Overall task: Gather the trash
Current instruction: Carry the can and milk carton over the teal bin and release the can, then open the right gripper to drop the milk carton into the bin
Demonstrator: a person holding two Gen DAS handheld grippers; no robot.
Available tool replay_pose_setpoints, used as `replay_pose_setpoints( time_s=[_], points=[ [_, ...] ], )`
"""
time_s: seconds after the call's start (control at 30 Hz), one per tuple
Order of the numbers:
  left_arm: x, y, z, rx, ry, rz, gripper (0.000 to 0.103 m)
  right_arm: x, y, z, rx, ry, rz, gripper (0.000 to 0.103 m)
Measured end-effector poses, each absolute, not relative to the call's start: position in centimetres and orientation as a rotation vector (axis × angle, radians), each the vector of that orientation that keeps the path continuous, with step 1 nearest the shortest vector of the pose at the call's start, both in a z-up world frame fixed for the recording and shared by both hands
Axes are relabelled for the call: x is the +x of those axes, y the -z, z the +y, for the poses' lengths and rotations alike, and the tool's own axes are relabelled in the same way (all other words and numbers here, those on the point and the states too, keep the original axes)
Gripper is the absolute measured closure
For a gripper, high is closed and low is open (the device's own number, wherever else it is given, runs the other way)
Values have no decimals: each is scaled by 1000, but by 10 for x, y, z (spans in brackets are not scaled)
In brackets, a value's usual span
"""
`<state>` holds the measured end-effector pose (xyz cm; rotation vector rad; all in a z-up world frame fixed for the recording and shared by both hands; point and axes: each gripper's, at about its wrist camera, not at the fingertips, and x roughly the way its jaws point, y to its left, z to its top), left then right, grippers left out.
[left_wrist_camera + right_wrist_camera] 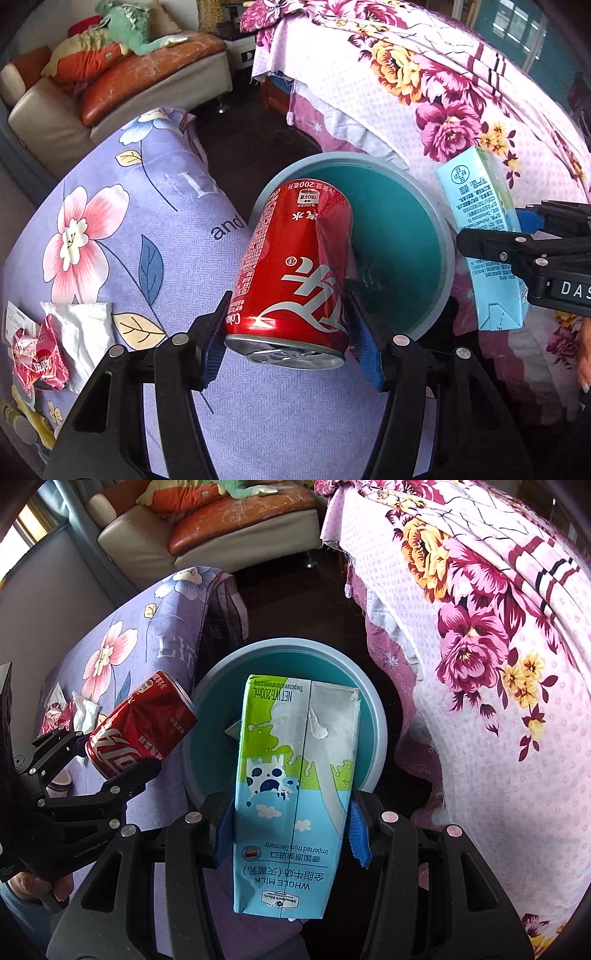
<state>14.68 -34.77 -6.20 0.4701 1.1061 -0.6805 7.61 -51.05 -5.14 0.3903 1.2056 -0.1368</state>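
Observation:
My left gripper (291,347) is shut on a dented red cola can (295,273), held over the near rim of a round teal bin (402,236) on the dark floor. My right gripper (293,830) is shut on a light blue and green milk carton (295,794), held upright over the same bin (288,657). In the left wrist view the carton (480,229) and the right gripper show at the right edge. In the right wrist view the can (144,723) and the left gripper hang at the left of the bin. Something small lies inside the bin, mostly hidden.
A lilac flowered sheet (147,229) covers the surface at the left, with a crumpled red wrapper (37,358) and a white tissue (85,332) on it. A pink flowered bedspread (443,92) rises at the right. A sofa with cushions (122,74) stands behind.

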Motion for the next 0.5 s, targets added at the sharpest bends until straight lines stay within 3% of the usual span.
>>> replay_pose_setpoints(
  time_s=[0.17,0.23,0.33,0.5],
  points=[
    [152,61,-354,442,684,1088,37,78,54,-519,388,162,1215,55],
    [153,60,-352,443,663,1065,21,79,56,-520,382,167,1221,55],
    [153,55,-348,452,633,1026,11,81,58,-520,377,170,1229,55],
    [157,52,-335,436,601,1028,9,88,66,-515,372,162,1250,55]
  ],
)
